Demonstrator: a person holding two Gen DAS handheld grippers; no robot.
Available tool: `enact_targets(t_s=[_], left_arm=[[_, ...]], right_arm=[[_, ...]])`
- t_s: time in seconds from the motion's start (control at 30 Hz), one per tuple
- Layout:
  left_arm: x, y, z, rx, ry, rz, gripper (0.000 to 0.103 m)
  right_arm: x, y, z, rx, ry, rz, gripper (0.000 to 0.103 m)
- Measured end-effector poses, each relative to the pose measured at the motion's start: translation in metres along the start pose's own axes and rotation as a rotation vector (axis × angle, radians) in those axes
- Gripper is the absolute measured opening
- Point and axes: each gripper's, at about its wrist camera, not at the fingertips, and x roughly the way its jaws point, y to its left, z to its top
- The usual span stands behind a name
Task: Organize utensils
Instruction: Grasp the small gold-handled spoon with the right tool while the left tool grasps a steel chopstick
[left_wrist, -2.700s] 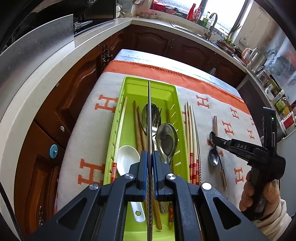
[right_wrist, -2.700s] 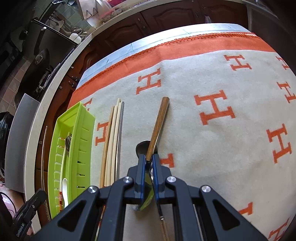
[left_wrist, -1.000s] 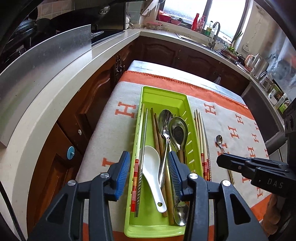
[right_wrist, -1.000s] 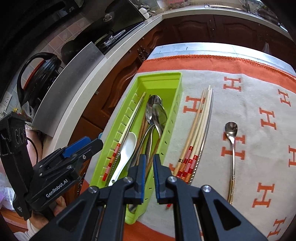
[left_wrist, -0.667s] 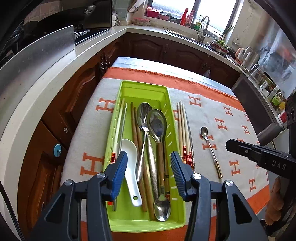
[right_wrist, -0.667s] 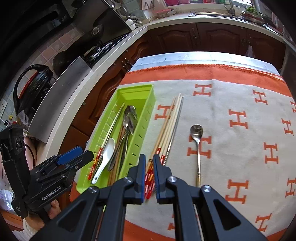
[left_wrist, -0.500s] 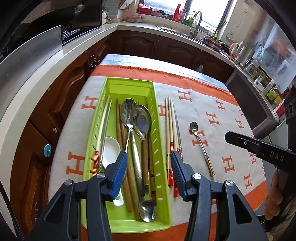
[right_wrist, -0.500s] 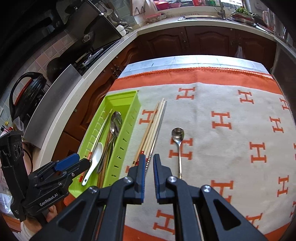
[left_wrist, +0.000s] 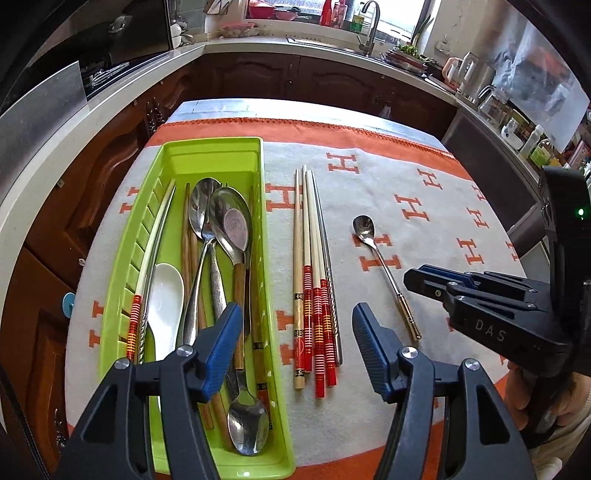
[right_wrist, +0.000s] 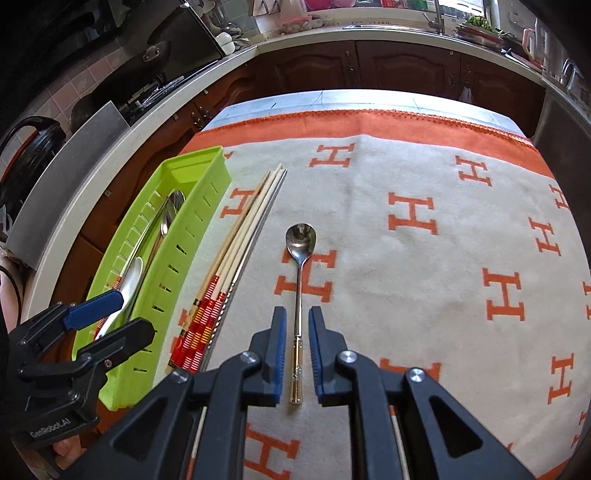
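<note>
Right wrist view: the spoon (right_wrist: 300, 254) lies alone on the cloth (right_wrist: 424, 266), bowl away from me, handle toward the near edge, with the chopsticks (right_wrist: 236, 266) just to its left and the green tray (right_wrist: 184, 236) beyond them at the cloth's left edge. A second ago my right gripper (right_wrist: 295, 354) was above the tray's near end with its jaws almost shut; now it has come across and down so that the spoon's gold handle end sits between the fingers. The jaws are opening, a narrow gap so far, and the pads (right_wrist: 277, 350) stand clear of the handle on both sides, so nothing is gripped yet. I judge the spoon is my next pickup for the tray.

In the left wrist view my left gripper (left_wrist: 297, 349) has slid from the tray to the red-banded chopstick (left_wrist: 314, 266) ends near the cloth's near edge. Its jaws are opening too, about half wide, empty, one finger over the tray's (left_wrist: 207, 151) right wall. The tray already holds spoons, chopsticks and a white ladle spoon (left_wrist: 165, 295). What is left outside is the chopstick bundle and the one spoon (left_wrist: 373, 243), so the sorting looks close to done.
</note>
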Motion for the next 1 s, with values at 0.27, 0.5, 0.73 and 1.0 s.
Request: enact_targets(t_s=[0.27, 0.5, 0.73, 1.0], left_arm=[[0.008, 0.006, 0.001, -0.052, -0.004, 0.011, 0.060], [0.012, 0.000, 0.003, -0.041, 0.000, 0.016, 0.060], [0.017, -0.007, 0.007, -0.022, 0.004, 0.009, 0.060], [0.021, -0.003, 0.016, -0.035, 0.027, 0.028, 0.034]], right_arm=[[0.024, 0.008, -0.008, -0.076, 0.001, -0.029, 0.020], [0.029, 0.022, -0.012, -0.167, -0.046, -0.096, 0.020], [0.028, 0.021, -0.013, -0.187, -0.055, -0.118, 0.007], [0.022, -0.004, -0.011, -0.065, -0.038, -0.056, 0.004]])
